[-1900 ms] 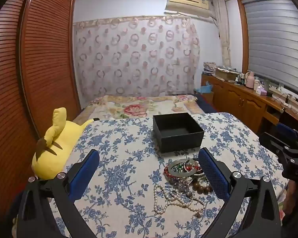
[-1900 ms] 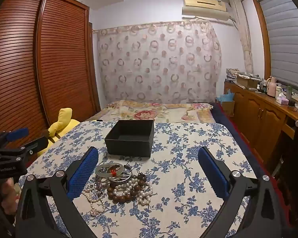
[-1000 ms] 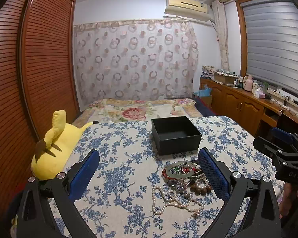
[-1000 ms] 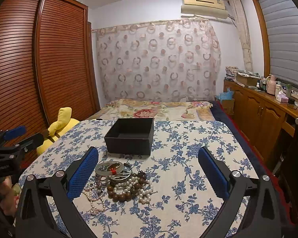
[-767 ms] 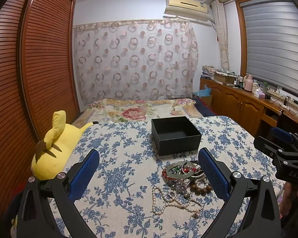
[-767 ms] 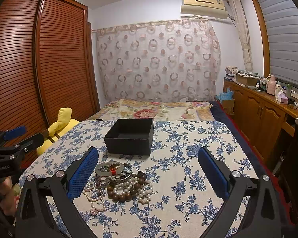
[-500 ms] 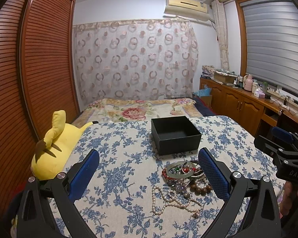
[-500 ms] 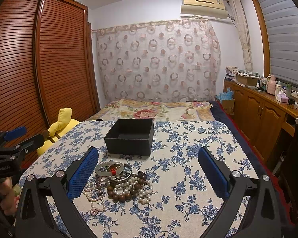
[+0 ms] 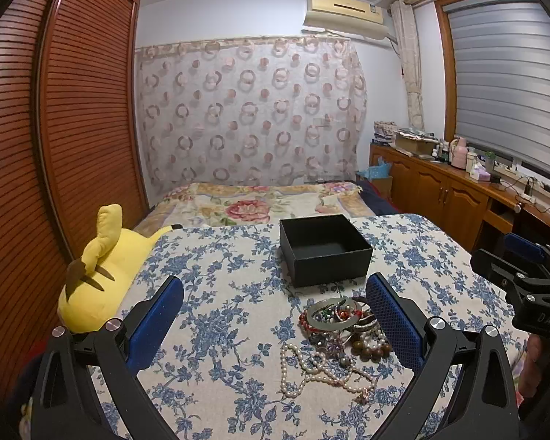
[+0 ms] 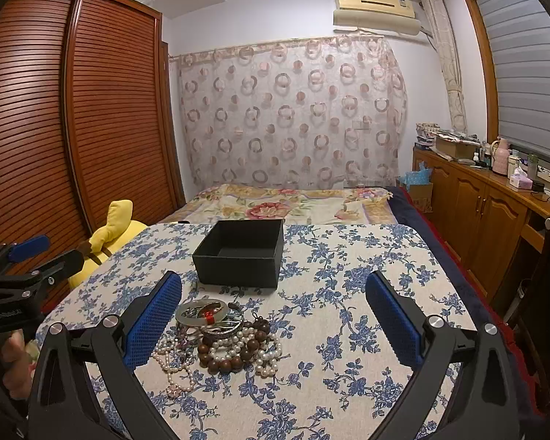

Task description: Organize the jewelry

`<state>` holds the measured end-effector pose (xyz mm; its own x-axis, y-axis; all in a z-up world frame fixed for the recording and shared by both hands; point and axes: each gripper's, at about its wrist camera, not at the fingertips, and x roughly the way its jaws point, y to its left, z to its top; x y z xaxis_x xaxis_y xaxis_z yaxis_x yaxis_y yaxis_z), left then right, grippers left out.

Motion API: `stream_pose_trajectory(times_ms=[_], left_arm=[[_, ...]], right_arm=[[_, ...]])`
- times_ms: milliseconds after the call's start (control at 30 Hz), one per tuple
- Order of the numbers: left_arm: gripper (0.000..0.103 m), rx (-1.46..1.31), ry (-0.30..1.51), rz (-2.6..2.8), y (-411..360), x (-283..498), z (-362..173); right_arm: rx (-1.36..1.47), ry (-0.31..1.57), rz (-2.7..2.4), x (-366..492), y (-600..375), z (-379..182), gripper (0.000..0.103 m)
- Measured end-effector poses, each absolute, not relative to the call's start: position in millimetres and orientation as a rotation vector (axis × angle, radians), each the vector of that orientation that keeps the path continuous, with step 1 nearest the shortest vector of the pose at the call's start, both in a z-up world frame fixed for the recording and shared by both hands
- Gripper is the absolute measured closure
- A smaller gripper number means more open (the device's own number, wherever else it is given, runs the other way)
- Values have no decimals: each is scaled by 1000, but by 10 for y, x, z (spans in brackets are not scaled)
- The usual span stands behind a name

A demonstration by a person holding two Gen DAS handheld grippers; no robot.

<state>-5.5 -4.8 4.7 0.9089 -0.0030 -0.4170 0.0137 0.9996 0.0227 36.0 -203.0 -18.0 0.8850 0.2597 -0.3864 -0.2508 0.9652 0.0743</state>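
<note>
A heap of jewelry [image 9: 343, 333] [image 10: 220, 337] lies on the blue-flowered cloth: pearl strands, brown wooden beads, bangles and a pale jade ring. Just behind it stands an empty black box [image 9: 324, 249] [image 10: 242, 253]. My left gripper [image 9: 275, 319] hovers open above the cloth, its right finger over the heap's right side. My right gripper [image 10: 275, 319] is open too, with the heap near its left finger. Each gripper shows at the edge of the other's view: the right gripper [image 9: 524, 278], the left gripper [image 10: 22, 264].
A yellow plush toy [image 9: 102, 275] [image 10: 110, 238] lies at the table's left edge by the slatted wardrobe [image 9: 36, 146]. A bed [image 10: 293, 201] is behind the table. Wooden cabinets [image 10: 495, 212] with bottles run along the right wall.
Since 1.9 s ago both views have tilted up slightly, so the box and heap sit a little lower in frame. Over the last second nothing has visibly moved.
</note>
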Motion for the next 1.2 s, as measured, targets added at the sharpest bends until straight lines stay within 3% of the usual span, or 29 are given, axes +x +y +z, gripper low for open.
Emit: stream_pose_trajectory(times_ms=[1200], left_arm=[[6, 26, 436, -19, -75, -50, 26]], right_arm=[[21, 406, 264, 347, -2010, -179, 2]])
